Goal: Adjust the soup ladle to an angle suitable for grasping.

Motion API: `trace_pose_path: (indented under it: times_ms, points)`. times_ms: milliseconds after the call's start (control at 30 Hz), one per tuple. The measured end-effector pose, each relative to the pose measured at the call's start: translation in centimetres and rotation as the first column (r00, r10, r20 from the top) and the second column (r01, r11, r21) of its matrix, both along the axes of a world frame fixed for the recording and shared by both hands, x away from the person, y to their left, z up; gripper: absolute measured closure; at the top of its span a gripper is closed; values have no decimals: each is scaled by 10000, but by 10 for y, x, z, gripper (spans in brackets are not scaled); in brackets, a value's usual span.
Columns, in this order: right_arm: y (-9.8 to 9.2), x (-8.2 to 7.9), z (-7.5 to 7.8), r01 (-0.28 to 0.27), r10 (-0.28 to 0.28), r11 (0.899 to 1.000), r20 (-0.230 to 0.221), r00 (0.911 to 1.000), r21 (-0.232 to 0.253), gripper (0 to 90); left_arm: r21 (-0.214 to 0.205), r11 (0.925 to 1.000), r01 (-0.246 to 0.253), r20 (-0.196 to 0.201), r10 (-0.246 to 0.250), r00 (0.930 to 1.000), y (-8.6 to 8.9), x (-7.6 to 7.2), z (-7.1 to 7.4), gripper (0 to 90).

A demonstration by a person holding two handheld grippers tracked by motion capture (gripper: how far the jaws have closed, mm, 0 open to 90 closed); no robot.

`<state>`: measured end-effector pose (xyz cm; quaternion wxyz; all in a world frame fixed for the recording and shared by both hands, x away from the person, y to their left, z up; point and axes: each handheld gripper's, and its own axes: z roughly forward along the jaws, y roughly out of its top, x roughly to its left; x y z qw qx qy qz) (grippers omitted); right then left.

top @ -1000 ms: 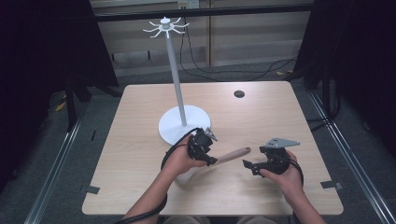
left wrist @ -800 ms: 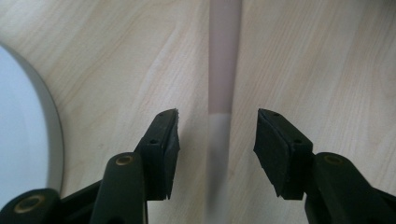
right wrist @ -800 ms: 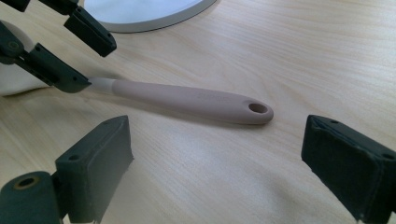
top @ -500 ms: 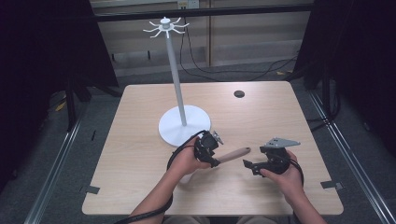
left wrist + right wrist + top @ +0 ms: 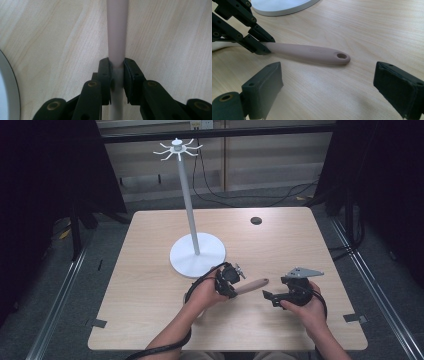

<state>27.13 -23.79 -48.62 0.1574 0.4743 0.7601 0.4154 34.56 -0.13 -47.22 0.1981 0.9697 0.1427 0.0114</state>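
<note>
The left claw [image 5: 231,281] is clamping the pale pink handle of a utensil [image 5: 312,53], holding it low over the light wooden desk [image 5: 150,290], its hanging hole pointing toward the right claw [image 5: 274,296], which is gaping wide, seemingly ready to receive it. Just beyond the left claw the tall white hook stand [image 5: 197,255] is crowding things; the desk around the right claw is lying open.

Stand [image 5: 197,255] sitting on table [image 5: 150,285], left of centre. Utensil handle [image 5: 251,285] lying just before stand base, pointing right. Left gripper [image 5: 231,287] sitting at handle's left end, right gripper [image 5: 270,296] lying apart to handle's right. Small disc [image 5: 256,220] resting behind, right of stand.
</note>
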Motion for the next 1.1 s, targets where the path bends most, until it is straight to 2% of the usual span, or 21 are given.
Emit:
trace_pose_path:
  times_ms: [100,167,233,300,400,433,467,500,567,600,667,733,767,867,900,933,967,1000,1033,1067,1100]
  points:
    - [0,0,0,38,-38,10000,-12,10000,27,80,36,10000,13,25,-13,10000,3,1,3,774]
    - [0,0,1,32,-32,10000,7,10000,54,80,-478,9980,-408,-109,403,9991,10,3,9,775]
    - [1,0,1,43,-42,10000,-14,10000,81,80,-731,9952,-647,-77,643,9979,15,3,15,776]
    - [2,1,1,14,-14,9999,-10,10000,113,80,-963,9918,-841,-110,834,9965,20,3,22,776]
    - [3,1,1,-4,3,9999,30,10000,135,78,-1015,9921,-739,16,745,9972,27,6,28,778]
    - [3,2,1,-14,14,9998,14,10000,186,76,-1373,9852,-1028,41,1043,9945,33,7,33,779]
    - [3,2,1,-14,14,9998,14,10000,186,76,-1373,9852,-1028,41,1043,9945,33,7,33,779]
    - [4,3,0,-20,20,9999,41,10000,169,72,-1675,9786,-1198,107,1233,9923,38,7,37,780]
    - [4,3,0,-17,16,9998,29,10000,175,65,-1881,9752,-1164,158,1215,9925,44,7,42,780]
    - [5,4,0,-14,14,9998,35,10000,214,60,-2140,9666,-1413,176,1484,9888,45,6,44,781]
    - [5,5,0,-95,94,9996,58,9999,265,51,-2278,9652,-1288,325,1397,9897,51,7,50,781]
    - [6,5,0,-87,85,9996,47,10000,275,45,-2530,9570,-1417,310,1544,9875,56,7,56,782]
    - [6,5,0,-87,85,9996,47,10000,275,45,-2530,9570,-1417,310,1544,9875,56,7,56,782]
    - [7,5,-1,-99,97,9994,55,9999,342,40,-2947,9432,-1531,384,1718,9844,64,8,65,782]
    - [7,5,0,-108,106,9993,50,9999,362,39,-3181,9351,-1561,547,1825,9817,68,8,68,782]
    - [7,6,-1,-87,86,9992,39,10000,393,38,-3586,9151,-1845,448,2143,9757,72,8,70,782]
    - [6,6,-1,-93,92,9992,43,9999,391,38,-3829,9028,-1957,416,2285,9726,75,8,71,782]
    - [6,6,-1,-75,74,9992,28,10000,405,38,-3954,8969,-1982,395,2322,9719,79,8,72,782]
    - [5,6,-2,-71,69,9990,48,10000,444,38,-4162,8864,-2027,377,2396,9701,82,8,72,783]
    - [5,6,-2,-71,69,9990,48,10000,444,38,-4162,8864,-2027,377,2396,9701,82,8,72,783]
    - [5,6,-2,-3,5,9986,-32,10000,535,37,-4412,8726,-2098,329,2494,9679,88,8,73,783]
